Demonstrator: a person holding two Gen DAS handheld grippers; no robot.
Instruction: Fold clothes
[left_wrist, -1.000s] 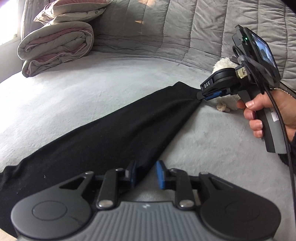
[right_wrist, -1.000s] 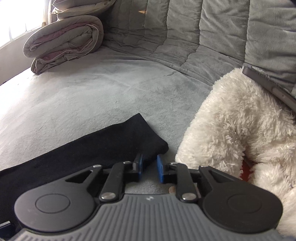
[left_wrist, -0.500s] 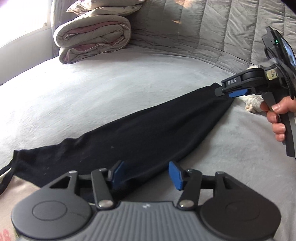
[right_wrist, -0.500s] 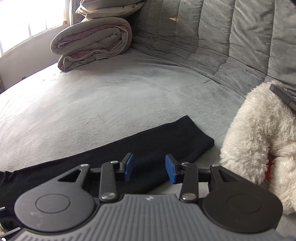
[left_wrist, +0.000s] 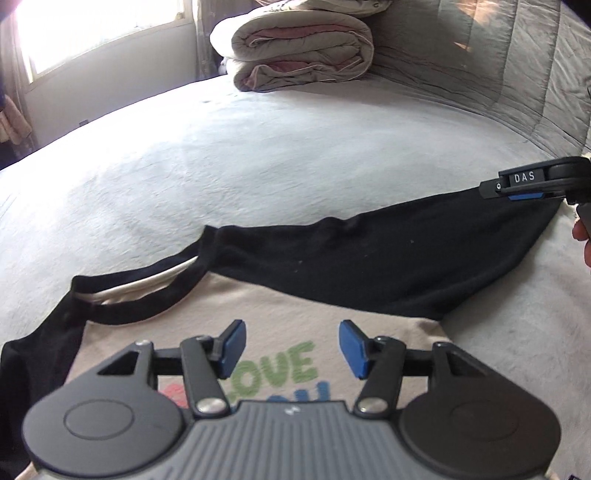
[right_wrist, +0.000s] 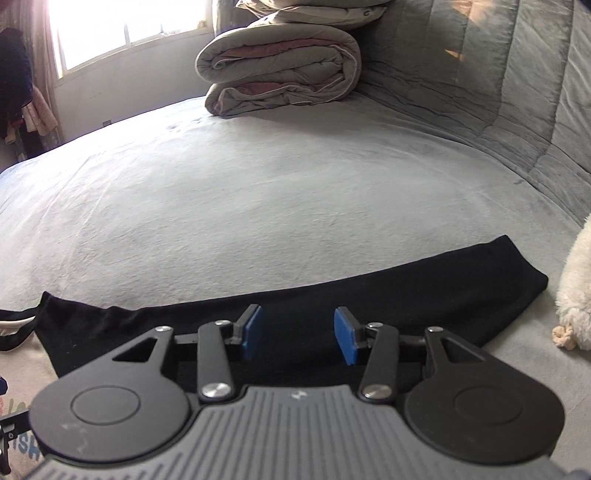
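A beige shirt (left_wrist: 295, 317) with green and red lettering, a black collar (left_wrist: 147, 291) and black sleeves lies flat on the grey bed (left_wrist: 295, 158). One black sleeve (left_wrist: 388, 266) stretches out to the right. My left gripper (left_wrist: 291, 349) hovers open over the chest print with nothing between its blue pads. My right gripper (right_wrist: 299, 334) hangs over the middle of that sleeve (right_wrist: 369, 288). Its jaws are opening and hold nothing. In the left wrist view the right gripper (left_wrist: 495, 190) shows from the side near the sleeve's far end.
A folded duvet (right_wrist: 280, 62) with pillows on top sits at the back of the bed, against a quilted grey backrest (right_wrist: 517, 74). A white plush toy (right_wrist: 576, 295) lies just right of the sleeve's cuff. A bright window (right_wrist: 122, 26) is at the back left.
Both grippers have opened from near shut at the sleeve and drawn back to the left. The shirt's beige chest and collar have come into the left wrist view.
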